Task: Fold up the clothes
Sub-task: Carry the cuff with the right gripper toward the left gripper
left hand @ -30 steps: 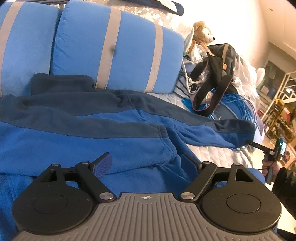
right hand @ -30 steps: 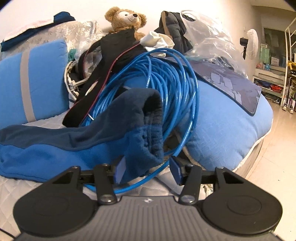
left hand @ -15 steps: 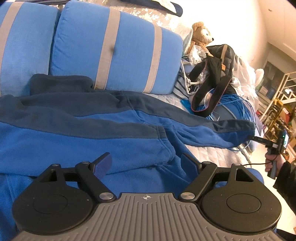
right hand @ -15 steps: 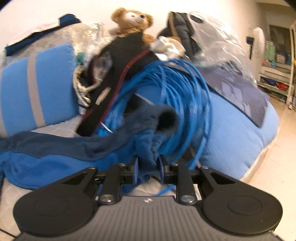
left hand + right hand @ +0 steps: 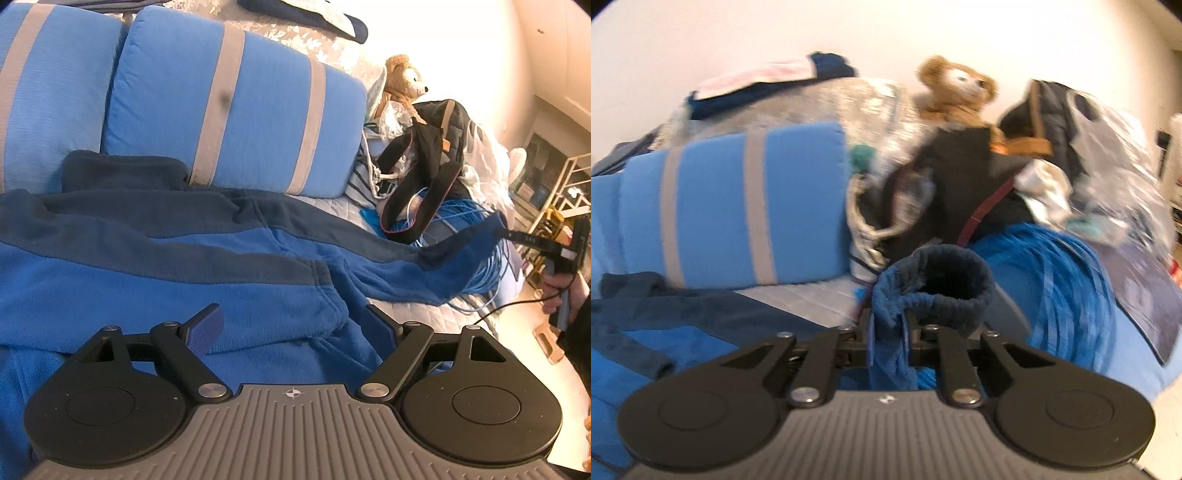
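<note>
Blue fleece jacket [image 5: 155, 266] spread over the bed, filling the left and centre of the left wrist view; one sleeve cuff [image 5: 945, 291] lifted.
Right gripper [image 5: 888, 328]: jaws closing, pinching the cuff at frame centre, in front of coiled blue cable [image 5: 1067, 280]. Left gripper [image 5: 291, 326]: jaws spread wide, nothing pinched, low over the hem. Striped cushion [image 5: 229, 110] upper left, teddy bear [image 5: 402, 79] upper right. No readable writing or labels.
</note>
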Tool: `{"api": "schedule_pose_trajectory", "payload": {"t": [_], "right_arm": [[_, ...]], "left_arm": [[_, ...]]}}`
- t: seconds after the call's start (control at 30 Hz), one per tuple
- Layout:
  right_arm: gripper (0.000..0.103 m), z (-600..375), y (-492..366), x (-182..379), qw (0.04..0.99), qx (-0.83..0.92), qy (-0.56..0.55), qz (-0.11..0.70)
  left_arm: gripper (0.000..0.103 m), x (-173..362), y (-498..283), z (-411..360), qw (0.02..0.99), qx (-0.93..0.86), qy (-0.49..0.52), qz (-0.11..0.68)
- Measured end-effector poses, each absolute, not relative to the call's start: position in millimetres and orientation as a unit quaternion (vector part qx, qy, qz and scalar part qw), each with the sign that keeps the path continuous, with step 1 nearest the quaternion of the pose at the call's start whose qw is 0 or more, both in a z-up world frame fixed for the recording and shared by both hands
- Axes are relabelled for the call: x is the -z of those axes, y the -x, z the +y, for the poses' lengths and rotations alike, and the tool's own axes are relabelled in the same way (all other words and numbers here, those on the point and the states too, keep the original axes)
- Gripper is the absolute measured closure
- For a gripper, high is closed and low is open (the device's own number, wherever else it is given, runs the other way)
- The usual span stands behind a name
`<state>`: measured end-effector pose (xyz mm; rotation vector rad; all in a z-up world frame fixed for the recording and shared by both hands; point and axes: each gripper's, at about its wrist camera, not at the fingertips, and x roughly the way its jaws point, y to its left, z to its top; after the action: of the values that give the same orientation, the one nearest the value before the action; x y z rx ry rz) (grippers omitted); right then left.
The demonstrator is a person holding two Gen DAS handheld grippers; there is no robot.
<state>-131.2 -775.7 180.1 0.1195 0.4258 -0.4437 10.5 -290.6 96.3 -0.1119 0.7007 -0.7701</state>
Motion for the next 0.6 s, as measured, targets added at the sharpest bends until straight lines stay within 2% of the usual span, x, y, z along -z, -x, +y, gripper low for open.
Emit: {"api": "schedule_pose_trajectory", "payload": {"t": [0.6], "right_arm": [[0.09,-644,31,-219,0.973,0.049,-0.019,0.226]], "left_arm": [[0.021,-99,-11,-283,0.866,0.368,0.084,0.327]]}}
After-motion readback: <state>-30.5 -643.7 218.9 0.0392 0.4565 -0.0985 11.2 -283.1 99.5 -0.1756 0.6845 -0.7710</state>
